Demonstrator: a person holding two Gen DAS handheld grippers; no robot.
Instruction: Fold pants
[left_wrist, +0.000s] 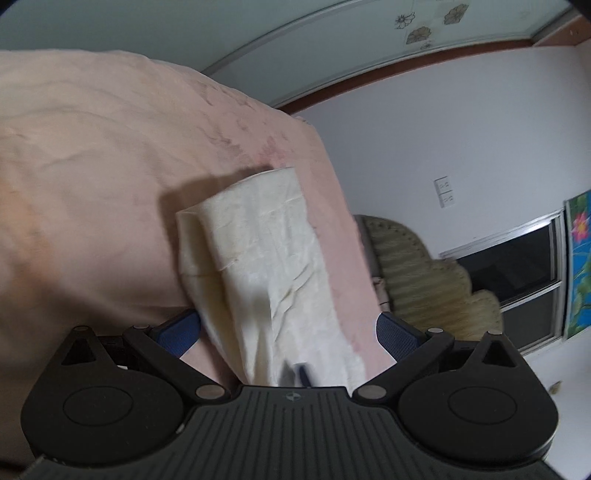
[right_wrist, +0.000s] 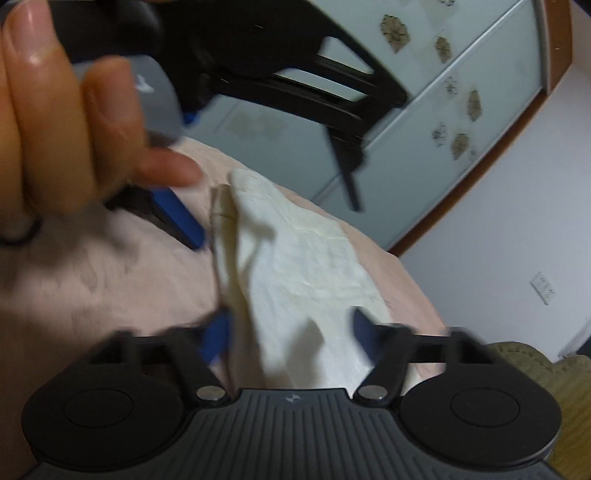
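The cream-white pants lie folded into a narrow stack on the pink bedspread. My left gripper is open, its blue pads wide apart on either side of the near end of the stack. In the right wrist view the pants lie the same way, and my right gripper is open around their near end, blurred by motion. The left gripper shows there too, with the person's hand on it, beside the far edge of the pants.
A white wall with a socket, a dark window and a beige ribbed cushion lie beyond the bed's edge. A frosted sliding door with flower prints stands behind the bed.
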